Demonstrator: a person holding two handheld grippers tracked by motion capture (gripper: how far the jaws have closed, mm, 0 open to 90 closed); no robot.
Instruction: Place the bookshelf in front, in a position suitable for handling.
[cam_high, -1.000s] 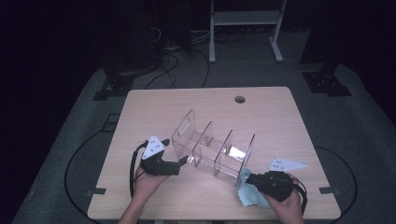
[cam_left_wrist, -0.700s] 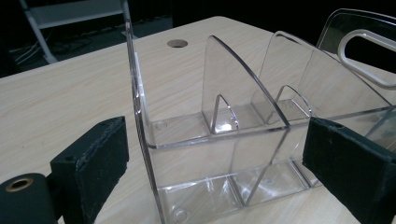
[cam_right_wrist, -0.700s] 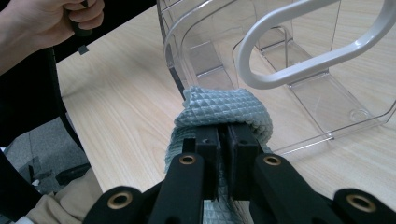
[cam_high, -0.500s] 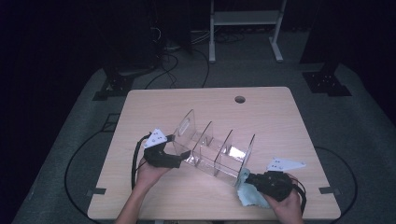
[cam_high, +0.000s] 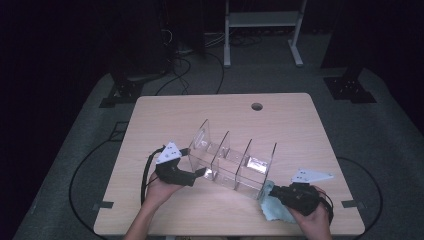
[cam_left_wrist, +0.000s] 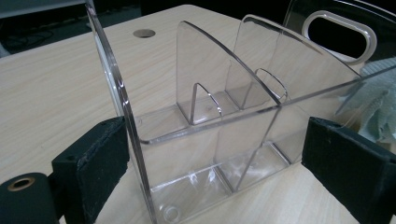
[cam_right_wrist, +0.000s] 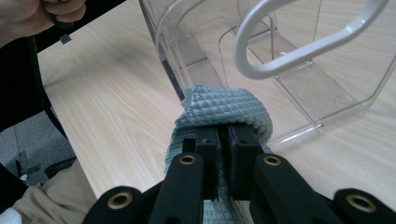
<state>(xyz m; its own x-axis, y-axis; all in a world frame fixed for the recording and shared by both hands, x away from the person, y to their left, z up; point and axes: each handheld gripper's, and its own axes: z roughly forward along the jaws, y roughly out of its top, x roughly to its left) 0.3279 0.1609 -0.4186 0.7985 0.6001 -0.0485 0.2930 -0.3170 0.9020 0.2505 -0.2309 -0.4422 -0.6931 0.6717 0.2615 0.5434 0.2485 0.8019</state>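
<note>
The organizer (cam_left_wrist: 219, 140) is clear plastic, smooth and shiny, and you can see right through its walls to the wood below. Bright spots of light sit on its floor. The desk (cam_high: 165, 120) looks like pale wood with thin grain lines, smooth and not shiny. The cloth (cam_right_wrist: 224, 112) is soft, grey-green fabric with a bumpy little diamond pattern all over it. The jaws of the left gripper (cam_left_wrist: 210, 186) have black pads that look rough and dull, like hard foam. The right gripper (cam_right_wrist: 223, 135) is matt black too, with small gold-coloured metal rings.
</note>
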